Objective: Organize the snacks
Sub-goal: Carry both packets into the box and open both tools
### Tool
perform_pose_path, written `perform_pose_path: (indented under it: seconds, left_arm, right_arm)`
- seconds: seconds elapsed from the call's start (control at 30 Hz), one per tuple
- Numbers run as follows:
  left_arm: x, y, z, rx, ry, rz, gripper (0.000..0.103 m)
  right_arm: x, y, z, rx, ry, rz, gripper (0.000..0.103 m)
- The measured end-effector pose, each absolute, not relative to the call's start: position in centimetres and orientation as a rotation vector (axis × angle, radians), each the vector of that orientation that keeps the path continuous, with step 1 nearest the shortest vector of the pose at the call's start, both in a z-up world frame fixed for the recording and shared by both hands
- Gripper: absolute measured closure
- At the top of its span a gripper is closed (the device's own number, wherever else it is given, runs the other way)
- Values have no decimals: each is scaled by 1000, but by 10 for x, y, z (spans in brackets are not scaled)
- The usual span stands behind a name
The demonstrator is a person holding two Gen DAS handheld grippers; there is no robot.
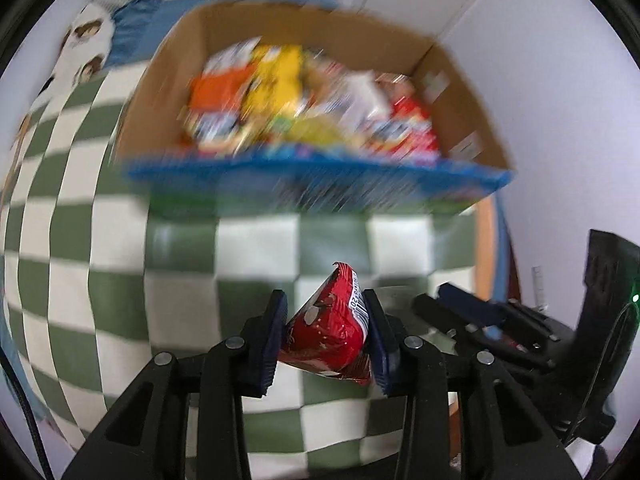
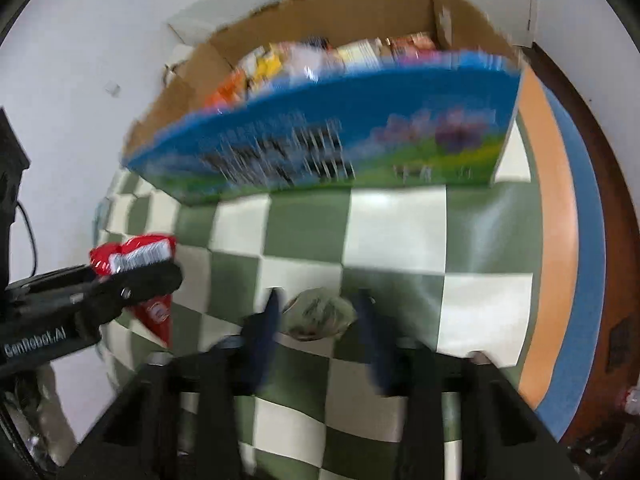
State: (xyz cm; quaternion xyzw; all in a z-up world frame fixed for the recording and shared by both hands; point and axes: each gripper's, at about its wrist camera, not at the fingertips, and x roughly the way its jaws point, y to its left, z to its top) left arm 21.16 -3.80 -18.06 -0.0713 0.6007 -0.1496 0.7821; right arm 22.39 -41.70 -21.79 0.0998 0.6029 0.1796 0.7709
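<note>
My left gripper (image 1: 325, 314) is shut on a red snack packet (image 1: 332, 332), held above the green-and-white checked cloth. The same packet shows in the right wrist view (image 2: 136, 256) at the left, in the left gripper's fingers (image 2: 132, 280). My right gripper (image 2: 318, 314) is shut on a small greenish-grey snack packet (image 2: 318, 314). Ahead of both stands an open cardboard box (image 1: 452, 92) with a blue printed front (image 2: 320, 136), holding several colourful snack packets (image 1: 280, 96). The box is blurred by motion.
The checked cloth (image 1: 120, 280) covers the table, with an orange and blue border (image 2: 560, 240) at the right. A white wall (image 1: 560, 80) stands behind the box. The right gripper (image 1: 500, 320) shows at the lower right of the left wrist view.
</note>
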Motion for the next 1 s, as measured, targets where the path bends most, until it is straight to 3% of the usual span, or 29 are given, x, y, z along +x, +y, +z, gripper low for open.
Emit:
perform_pose_path:
  seconds: [0.2,0.3,0.33,0.53,0.77,0.9,1.0]
  left_arm:
    - [245,-47,-144,-109,1207,-335,68]
    - [241,-38,-158,-82,1227,-307,68]
    - [237,-36,-166,-77,1251,-293,68]
    - [210,-7,-239,-32,1383,-163,68]
    - [200,24,-318,-116,1536,-70,69]
    - [198,28,-321,-124,1527,-67,69]
    - [196,31,-315,-131,1515,-74,68]
  right_arm:
    - [259,-428,-187,214,1288,424,64]
    - [260,-415,-207,213,1346,416,43]
    - [257,-413,-215,233,1366,424,42]
    - [237,-385,-270,280,1467,461,42]
    - [226,-340,-306,94,1444,439,42]
    - [220,-323,-301,-22,1394,464,56]
    - [215,-319,-296,-55,1369,482,60]
